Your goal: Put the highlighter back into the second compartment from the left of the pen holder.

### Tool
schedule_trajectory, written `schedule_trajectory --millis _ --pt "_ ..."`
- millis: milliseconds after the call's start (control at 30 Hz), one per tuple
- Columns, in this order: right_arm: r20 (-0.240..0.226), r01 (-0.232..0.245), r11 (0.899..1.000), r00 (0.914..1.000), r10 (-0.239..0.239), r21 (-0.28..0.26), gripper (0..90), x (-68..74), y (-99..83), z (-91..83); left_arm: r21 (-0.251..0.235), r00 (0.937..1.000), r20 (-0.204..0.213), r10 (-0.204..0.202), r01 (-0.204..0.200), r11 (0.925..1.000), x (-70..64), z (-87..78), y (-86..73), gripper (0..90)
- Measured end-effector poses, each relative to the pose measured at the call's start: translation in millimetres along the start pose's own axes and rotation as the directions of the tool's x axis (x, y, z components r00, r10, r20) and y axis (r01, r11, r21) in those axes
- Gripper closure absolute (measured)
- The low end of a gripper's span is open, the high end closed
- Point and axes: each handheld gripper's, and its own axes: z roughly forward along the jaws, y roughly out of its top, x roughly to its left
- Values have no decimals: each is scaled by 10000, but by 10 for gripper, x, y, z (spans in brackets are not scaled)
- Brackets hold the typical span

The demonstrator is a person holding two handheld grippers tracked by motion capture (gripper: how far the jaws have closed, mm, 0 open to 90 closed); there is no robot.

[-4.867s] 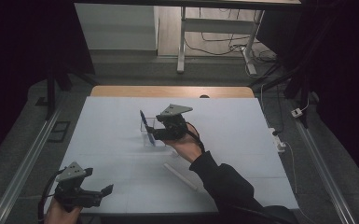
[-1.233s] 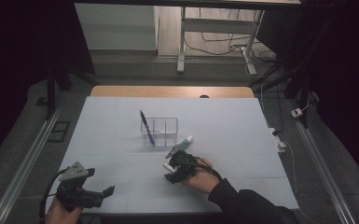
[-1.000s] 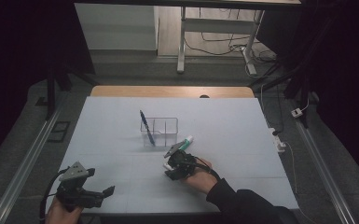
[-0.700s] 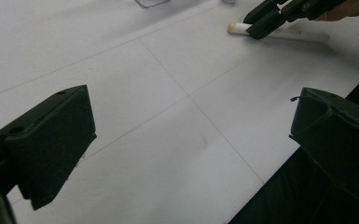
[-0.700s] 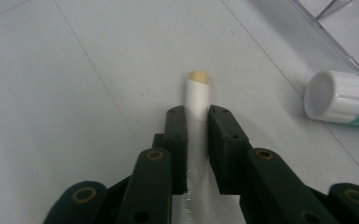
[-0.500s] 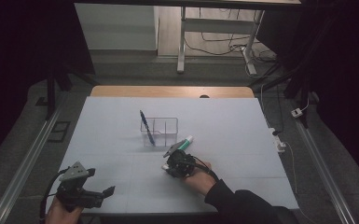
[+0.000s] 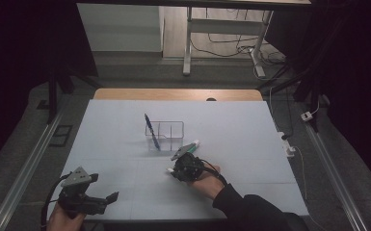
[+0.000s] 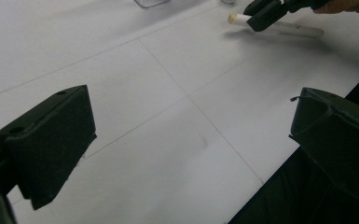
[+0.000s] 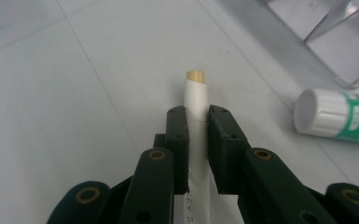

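My right gripper [image 9: 196, 119] is shut on a white pen [image 9: 196, 91] with a beige end that sticks out past the jaws, low over the white table [image 7: 250, 139]. From the left gripper view, the right gripper [image 8: 265, 9] clamps the white pen [image 8: 291, 29] near its tip. A glue stick [image 9: 335, 119] with a white cap and green label lies just to its right. Behind it stands a clear organizer [image 7: 166, 134] with a blue pen [image 7: 151, 131] leaning in it. My left gripper [image 7: 108, 198] is open at the front left corner, its jaws wide apart over bare table [image 8: 191, 140].
The glue stick [image 7: 192, 145] lies between the organizer and the right hand. A wooden strip [image 7: 173, 95] runs along the table's far edge. Metal rails flank both sides, and a power strip [image 7: 286, 143] sits off the right edge.
The right gripper left the organizer, came down to the front middle of the table and edged slightly left over the last second. The left gripper has stayed put.
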Motion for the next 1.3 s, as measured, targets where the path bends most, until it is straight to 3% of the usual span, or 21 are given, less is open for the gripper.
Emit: schedule_trajectory --millis 467,900,1300 --pt "-261 53 9888 9996 -93 -1489 784 -53 83 -279 21 10000 -18 9 -9 10000 -3 2 1 0" --pt "12 194 9608 9998 -199 -2764 784 -127 188 -559 33 10000 -7 -35 35 10000 0 7 3 0" --pt "-124 -264 9305 9996 234 -3653 784 -256 306 -704 189 9999 35 -100 99 9998 -1 10 8 0"
